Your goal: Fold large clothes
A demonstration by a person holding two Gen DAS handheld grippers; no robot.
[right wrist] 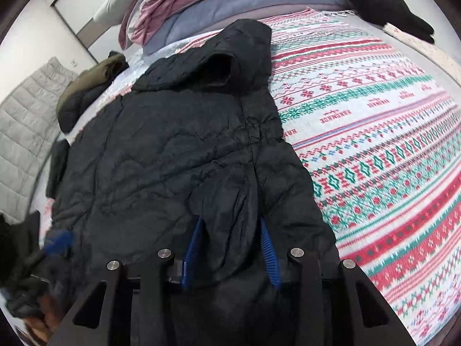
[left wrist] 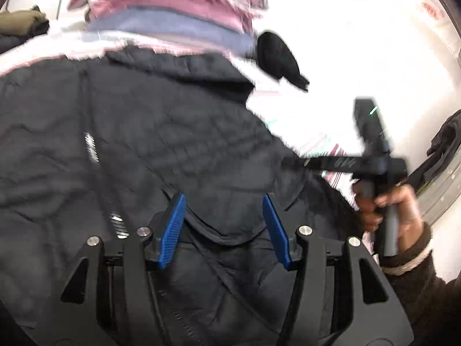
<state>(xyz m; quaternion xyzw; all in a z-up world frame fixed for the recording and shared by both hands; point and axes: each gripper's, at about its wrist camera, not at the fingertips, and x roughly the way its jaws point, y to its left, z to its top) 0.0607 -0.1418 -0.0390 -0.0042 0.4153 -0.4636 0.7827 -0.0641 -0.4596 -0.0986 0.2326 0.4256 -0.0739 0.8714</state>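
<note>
A black quilted hooded jacket (right wrist: 173, 155) lies spread on a bed with a red, green and white patterned blanket (right wrist: 374, 144); its hood (right wrist: 230, 57) points toward the pillows. My right gripper (right wrist: 230, 227) has blue pads (right wrist: 266, 248) apart, with a bunched fold of the jacket's sleeve between them. My left gripper (left wrist: 224, 201) is open just above the jacket (left wrist: 144, 129), a fabric fold lying between its blue pads (left wrist: 173, 230). The right gripper also shows in the left wrist view (left wrist: 291, 163), held in a hand, its fingers at the jacket's edge.
Pink and blue bedding (right wrist: 216, 0) is stacked at the head of the bed. A black glove-like item (right wrist: 380, 3) lies at the far right. An olive garment (right wrist: 92, 83) sits at the left edge, beside a grey quilted cover (right wrist: 26, 132).
</note>
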